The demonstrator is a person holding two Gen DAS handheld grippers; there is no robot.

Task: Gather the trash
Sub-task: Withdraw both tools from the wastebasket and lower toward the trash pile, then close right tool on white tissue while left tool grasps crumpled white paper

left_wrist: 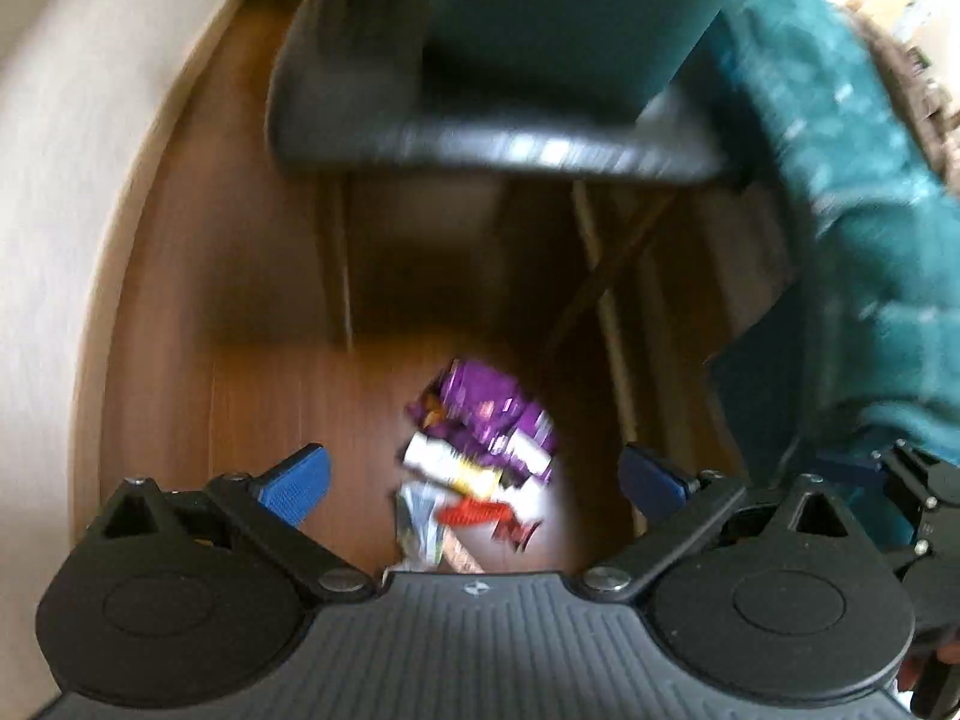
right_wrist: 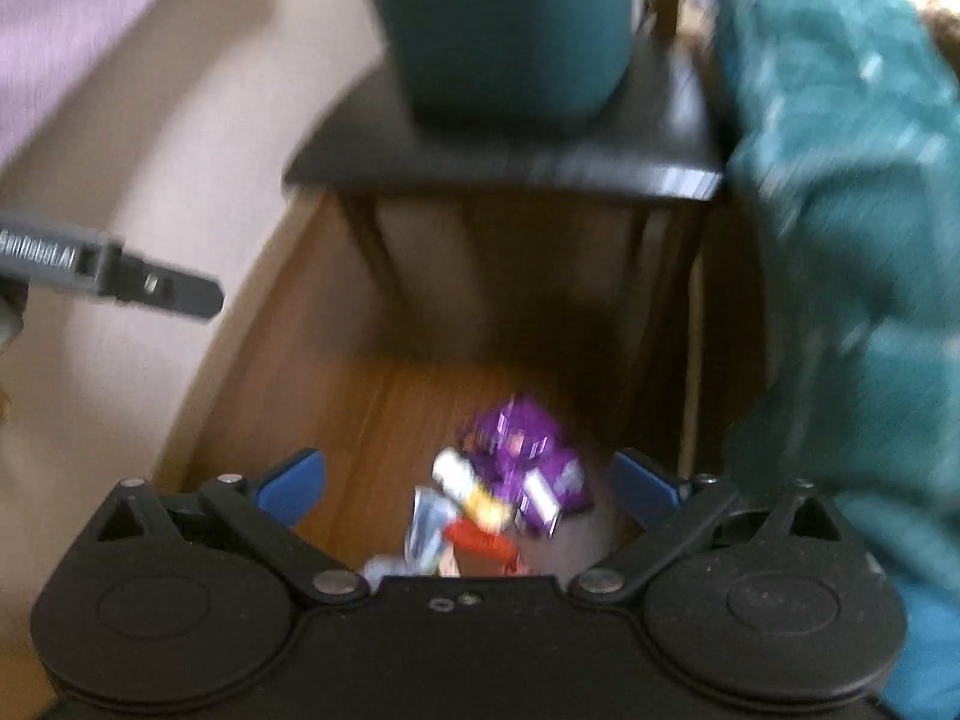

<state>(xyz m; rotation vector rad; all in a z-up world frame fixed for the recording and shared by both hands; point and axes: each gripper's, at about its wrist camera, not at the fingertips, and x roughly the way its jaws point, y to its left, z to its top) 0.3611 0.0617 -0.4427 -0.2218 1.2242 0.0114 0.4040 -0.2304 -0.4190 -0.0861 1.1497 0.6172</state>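
A small pile of trash lies on the wood floor point(left_wrist: 252, 396) below both grippers. On top is a crumpled purple wrapper point(left_wrist: 486, 408) point(right_wrist: 522, 450), with a white and yellow wrapper point(left_wrist: 450, 468) point(right_wrist: 468, 486) and a red one point(left_wrist: 480, 513) point(right_wrist: 480, 537) beside it. My left gripper point(left_wrist: 474, 483) hangs above the pile, pointing steeply down, its blue pads point(left_wrist: 297, 483) spread wide with nothing pressed between them. My right gripper point(right_wrist: 468, 483) is just as wide open over the same pile. Both views are motion-blurred.
A chair with a black seat point(left_wrist: 480, 138) point(right_wrist: 510, 162) stands just beyond the pile, with a teal container point(left_wrist: 570, 18) point(right_wrist: 504, 30) on it. A teal cloth point(left_wrist: 870, 210) point(right_wrist: 840, 210) hangs at the right. A pale wall point(left_wrist: 72, 180) curves along the left.
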